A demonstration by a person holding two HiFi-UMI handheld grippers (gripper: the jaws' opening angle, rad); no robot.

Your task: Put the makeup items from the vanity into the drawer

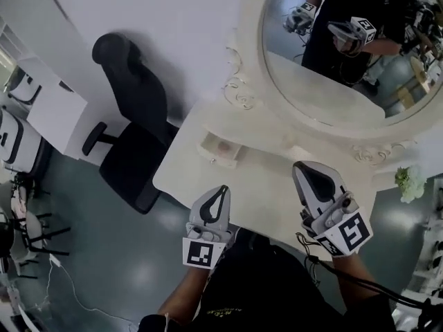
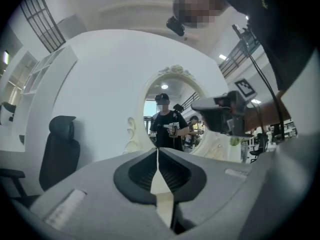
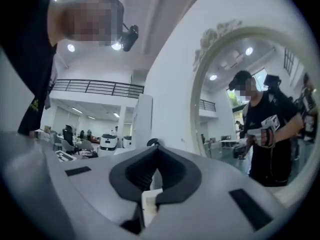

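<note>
Head view | left hand-held gripper [image 1: 222, 191] and right hand-held gripper [image 1: 300, 169] both clamped shut, empty, at 6 o'clock edge of desk [image 1: 266, 185] | drawer [image 1: 220, 149] open at 10 o'clock, no makeup spotted on top | my guess: nudge drawer front squarely, slow, don't jam it

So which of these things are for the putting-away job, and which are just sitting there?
For the job: vanity, its small open drawer, left gripper, right gripper (both shut, empty). I see no makeup on the vanity top.

Just sitting there: black office chair, oval mirror, flowers, white cabinet.
</note>
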